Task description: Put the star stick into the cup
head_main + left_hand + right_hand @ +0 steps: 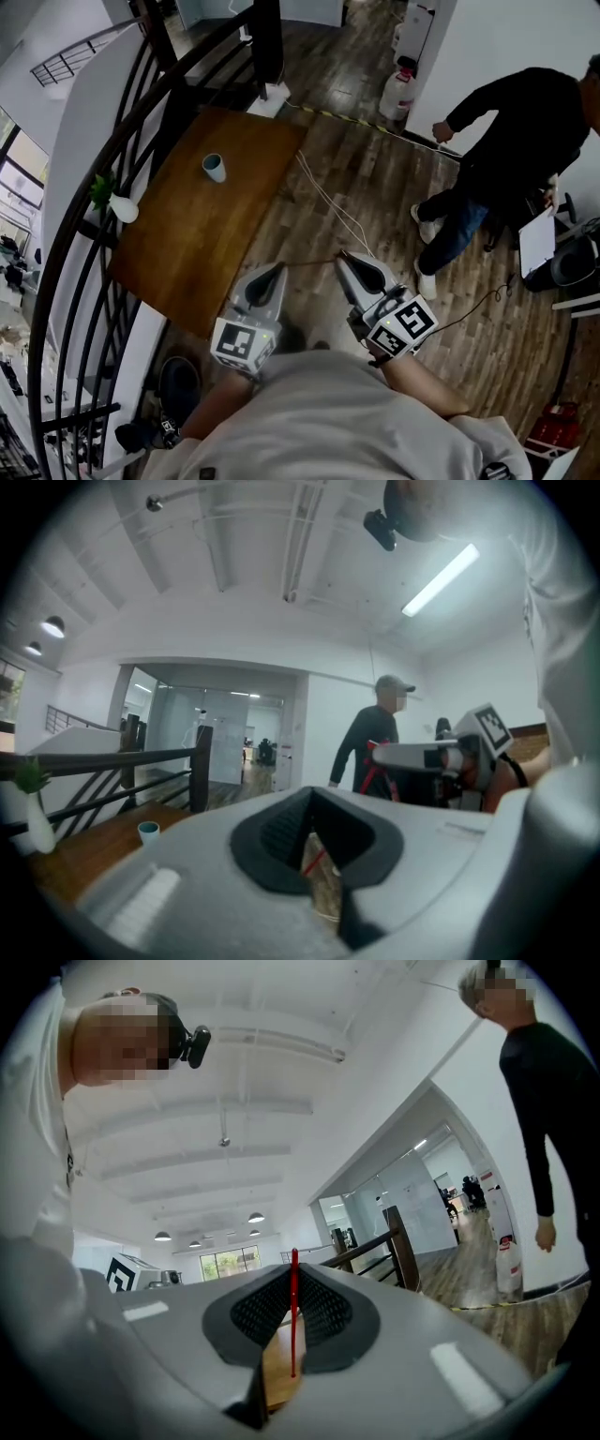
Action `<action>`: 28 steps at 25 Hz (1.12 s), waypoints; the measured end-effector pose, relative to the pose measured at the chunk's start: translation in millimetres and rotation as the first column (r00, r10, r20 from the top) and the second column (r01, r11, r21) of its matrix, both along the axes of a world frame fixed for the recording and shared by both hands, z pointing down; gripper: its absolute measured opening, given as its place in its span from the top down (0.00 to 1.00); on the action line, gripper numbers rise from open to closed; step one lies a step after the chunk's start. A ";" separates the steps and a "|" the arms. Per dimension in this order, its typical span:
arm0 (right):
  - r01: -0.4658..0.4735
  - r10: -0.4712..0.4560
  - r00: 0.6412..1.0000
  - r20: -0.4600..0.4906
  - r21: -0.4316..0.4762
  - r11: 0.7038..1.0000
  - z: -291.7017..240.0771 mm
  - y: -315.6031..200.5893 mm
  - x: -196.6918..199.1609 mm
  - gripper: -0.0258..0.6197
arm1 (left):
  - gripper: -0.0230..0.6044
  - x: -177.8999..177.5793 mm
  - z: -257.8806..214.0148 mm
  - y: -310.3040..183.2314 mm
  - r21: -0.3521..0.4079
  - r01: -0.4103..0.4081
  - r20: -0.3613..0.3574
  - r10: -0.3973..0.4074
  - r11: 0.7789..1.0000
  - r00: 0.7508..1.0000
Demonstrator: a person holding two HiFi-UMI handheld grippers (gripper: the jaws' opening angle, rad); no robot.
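Pinching the star stick (309,263) at opposite ends, the left gripper (278,267) and right gripper (343,256) hold it on narrow jaws just off the table (202,246), near its edge; the cup (214,168) stands on the table, well apart.

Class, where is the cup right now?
In the head view, upper left: the cup stands on the wooden table, ahead of the left tongs and right tongs, right of the white vase.

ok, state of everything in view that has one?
right gripper: shut on the star stick
left gripper: jaws nearly together, star stick end in the gap, grip unclear
cup: upright on the table, no stick in it
vase: upright, green sprig in it
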State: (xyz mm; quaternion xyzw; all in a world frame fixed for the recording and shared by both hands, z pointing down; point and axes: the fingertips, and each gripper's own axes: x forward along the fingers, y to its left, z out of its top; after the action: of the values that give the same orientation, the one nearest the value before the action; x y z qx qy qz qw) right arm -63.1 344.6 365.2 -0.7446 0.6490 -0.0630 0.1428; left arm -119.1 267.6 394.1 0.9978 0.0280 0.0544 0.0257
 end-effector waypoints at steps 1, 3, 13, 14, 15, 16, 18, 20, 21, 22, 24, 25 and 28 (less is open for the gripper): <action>0.000 0.000 1.000 0.004 -0.002 1.000 2.4 -8.0 5.6 0.92 | 0.96 5.5 1.9 -8.1 0.000 -0.001 0.001 0.001 1.000 1.000; 0.005 -0.005 1.000 0.006 -0.006 1.000 7.5 -27.6 16.7 0.92 | 0.96 17.2 4.4 -27.5 -0.007 -0.002 -0.001 0.002 1.000 1.000; 0.034 -0.034 0.998 -0.060 0.000 0.999 -13.4 -176.9 59.3 0.92 | 0.96 61.2 -14.8 -171.9 0.007 0.019 -0.016 -0.019 1.000 1.000; 0.036 -0.036 0.998 -0.061 0.005 0.999 -18.4 -192.0 60.2 0.92 | 0.96 62.4 -20.5 -187.4 0.012 0.020 -0.019 -0.020 1.000 1.000; 0.040 -0.039 0.997 -0.063 0.010 0.999 -23.0 -205.5 59.9 0.92 | 0.96 63.0 -25.3 -201.4 0.016 0.021 -0.022 -0.021 1.000 1.000; 0.043 -0.041 0.997 -0.066 0.014 0.999 -26.6 -217.0 59.2 0.92 | 0.96 63.5 -28.9 -213.6 0.019 0.021 -0.024 -0.021 1.000 1.000; 0.048 -0.047 0.996 -0.069 0.017 0.999 -29.2 -236.4 59.2 0.92 | 0.96 65.4 -32.9 -234.5 0.026 0.025 -0.028 -0.025 0.999 0.999; 0.062 -0.061 0.996 -0.059 0.013 0.998 -27.4 -253.9 60.6 0.92 | 0.96 66.0 -33.7 -253.3 0.025 0.043 -0.031 -0.042 0.999 0.999; 0.072 -0.071 0.996 -0.055 0.009 0.997 -26.3 -261.9 60.5 0.92 | 0.96 65.0 -33.1 -261.3 0.021 0.053 -0.030 -0.052 0.998 0.998; 0.082 -0.081 0.995 -0.055 0.004 0.997 -25.7 -269.3 60.4 0.92 | 0.96 63.7 -32.4 -268.2 0.019 0.062 -0.029 -0.062 0.998 0.998; 0.099 -0.099 0.994 -0.055 0.002 0.995 -26.5 -283.3 62.3 0.92 | 0.96 61.7 -31.9 -280.5 0.016 0.082 -0.025 -0.081 0.997 0.996; 0.109 -0.109 0.993 -0.052 0.004 0.994 -27.3 -290.8 63.6 0.92 | 0.96 60.8 -32.1 -286.8 0.015 0.094 -0.023 -0.093 0.995 0.995; 0.157 -0.156 0.987 -0.048 0.012 0.988 -28.8 -315.0 60.5 0.92 | 0.96 55.4 -30.7 -306.2 0.017 0.136 -0.015 -0.136 0.991 0.991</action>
State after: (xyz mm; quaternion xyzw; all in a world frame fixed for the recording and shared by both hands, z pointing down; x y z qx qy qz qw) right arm -2.6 29.6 336.4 -0.6915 0.7091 -0.0514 0.1281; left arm -63.7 -38.6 363.4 0.9979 -0.0405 0.0457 0.0204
